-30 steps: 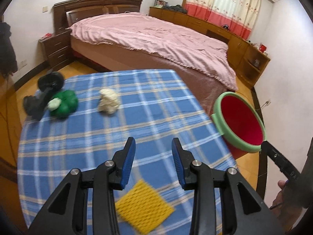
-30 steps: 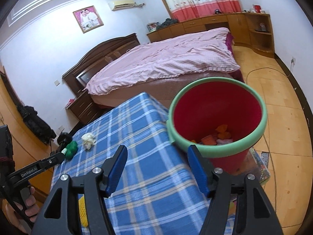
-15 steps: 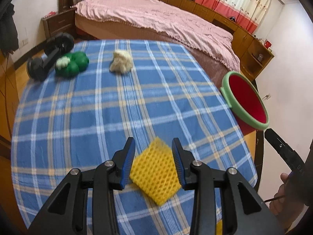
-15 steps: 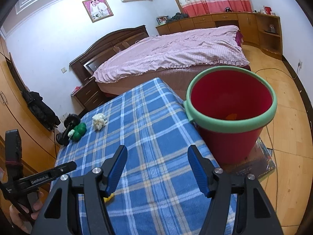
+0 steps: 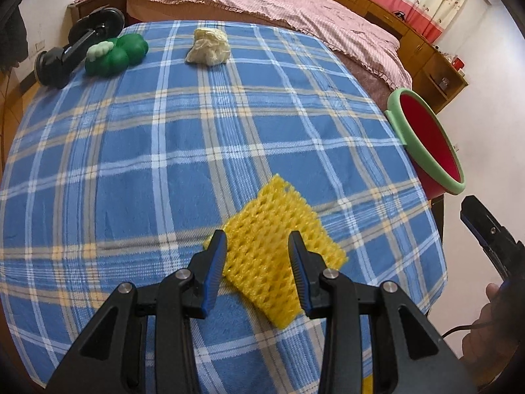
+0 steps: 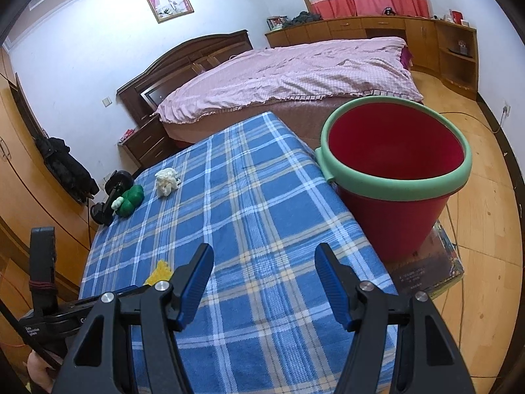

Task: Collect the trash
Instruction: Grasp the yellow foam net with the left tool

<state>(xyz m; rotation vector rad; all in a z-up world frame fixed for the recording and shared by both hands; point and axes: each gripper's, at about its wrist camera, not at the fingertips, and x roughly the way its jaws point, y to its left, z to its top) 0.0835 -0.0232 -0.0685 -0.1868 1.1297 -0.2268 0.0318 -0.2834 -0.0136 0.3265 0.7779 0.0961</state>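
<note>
Overall, a table draped in a blue plaid cloth point(image 5: 164, 164) fills most of both views, with a bed under a pink cover point(image 6: 295, 72) behind it in the upper part of each frame.

1. Red bucket with a green rim point(image 6: 393, 177): it stands upright just beside the table's edge, at right centre of the right wrist view and at the right edge of the left wrist view. Its contents cannot be seen from this angle.
2. Left gripper point(image 5: 259, 269): lower centre of the left wrist view. Its jaws stand spread, one finger on each side of the yellow foam net point(image 5: 279, 246); the blue pads do not press on it.
3. Right gripper point(image 6: 262, 282): lower centre of the right wrist view, jaws spread wide, nothing between them, above the plaid cloth.
4. Yellow foam net: it lies flat on the cloth near the table's near edge, in the lower centre of the left wrist view.
5. Green toy point(image 5: 115, 55): upper left of the left wrist view, touching a black roller-like object point(image 5: 75, 49) at the table's far corner.
6. Crumpled white paper point(image 5: 208, 47): upper centre, near the green toy, apart from it.
</note>
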